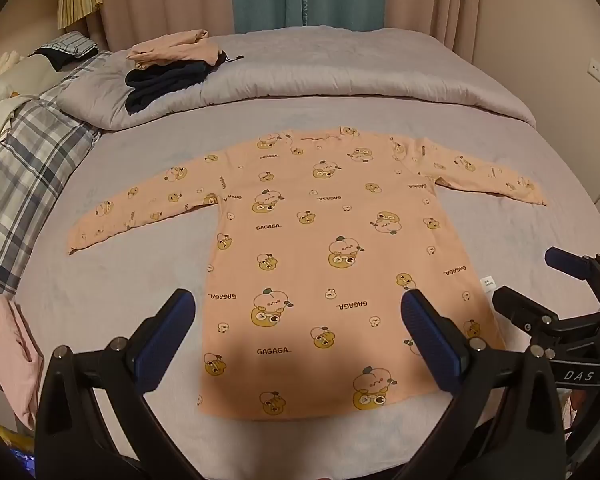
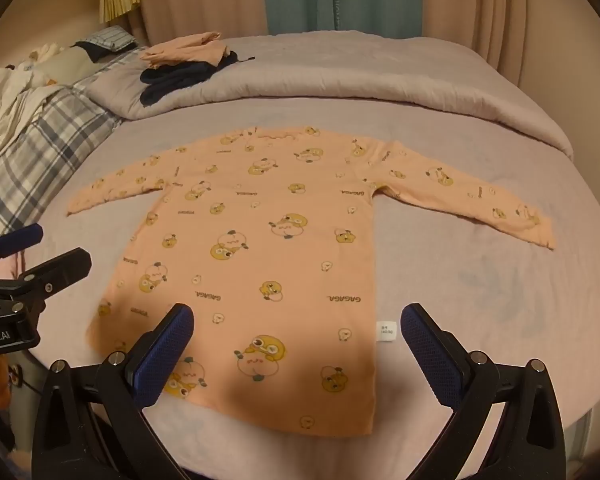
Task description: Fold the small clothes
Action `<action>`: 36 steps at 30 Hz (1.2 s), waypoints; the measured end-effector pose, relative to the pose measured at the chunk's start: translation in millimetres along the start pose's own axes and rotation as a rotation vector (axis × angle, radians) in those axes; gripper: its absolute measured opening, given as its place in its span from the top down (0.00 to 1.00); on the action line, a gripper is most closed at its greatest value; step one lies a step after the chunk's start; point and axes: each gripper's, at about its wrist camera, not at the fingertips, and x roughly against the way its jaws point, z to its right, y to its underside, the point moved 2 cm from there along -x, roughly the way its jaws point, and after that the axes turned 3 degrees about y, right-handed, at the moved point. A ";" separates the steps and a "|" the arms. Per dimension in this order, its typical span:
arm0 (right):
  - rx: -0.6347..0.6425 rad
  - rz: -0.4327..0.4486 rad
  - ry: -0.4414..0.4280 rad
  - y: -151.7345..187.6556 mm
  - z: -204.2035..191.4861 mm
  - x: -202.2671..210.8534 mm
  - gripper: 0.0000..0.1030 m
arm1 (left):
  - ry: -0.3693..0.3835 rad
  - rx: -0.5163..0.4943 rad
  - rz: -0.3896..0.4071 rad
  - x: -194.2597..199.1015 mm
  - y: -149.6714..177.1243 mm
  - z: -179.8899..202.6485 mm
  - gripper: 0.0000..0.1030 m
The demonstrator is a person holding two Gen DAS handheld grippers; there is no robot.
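a peach-coloured long-sleeved child's top printed with cartoon ducks and "gagaga" lettering [image 1: 324, 248] lies flat, spread out on the pale grey bed sheet [image 1: 148, 280], neckline far from the tools, hem nearest them and both sleeves stretched out to the sides. nothing is folded yet, so the step in hand looks like the first fold. to do it well, each tool should probably take one sleeve near its cuff, or a hem corner, pinching only the cloth and not the sheet beneath, then carry it across the body in a low, even arc so the top stays square and no wrinkle is dragged in. the left sleeve [image 1: 140, 208] lies ahead and left of the left gripper [image 1: 298, 340]; the right sleeve [image 2: 472, 200] lies ahead and right of the right gripper [image 2: 298, 344]. both grippers hover above the hem end, tilted downward, with their blue-padded fingers [image 1: 164, 340] spread fully apart, holding nothing and touching nothing. the small white care label [image 2: 386, 332] at the side seam sits just inside the right gripper's right finger. a stack of folded dark and peach clothes [image 1: 172, 72] lies well beyond, on the rolled grey duvet [image 1: 340, 76].
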 end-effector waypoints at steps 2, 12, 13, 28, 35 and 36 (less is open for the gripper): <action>0.001 0.000 0.001 0.2 0.1 -0.2 0.01 | -0.002 0.001 0.000 -0.2 -0.5 1.2 0.00; -0.001 -0.001 0.001 -0.4 0.5 0.2 0.01 | 0.000 0.002 0.005 1.3 0.0 -0.3 0.00; 0.001 0.000 0.001 -0.4 0.4 0.1 0.01 | -0.001 0.001 0.005 1.8 0.2 -0.1 0.00; 0.002 0.000 0.001 0.4 1.6 0.8 0.01 | -0.001 0.001 0.002 0.2 0.2 -3.0 0.00; 0.005 -0.001 0.002 0.3 -0.5 -0.5 0.01 | -0.007 -0.005 -0.008 -4.0 3.5 -8.0 0.00; 0.005 -0.002 0.003 0.2 -0.5 -0.4 0.01 | -0.006 -0.006 -0.005 -4.1 3.5 -8.0 0.00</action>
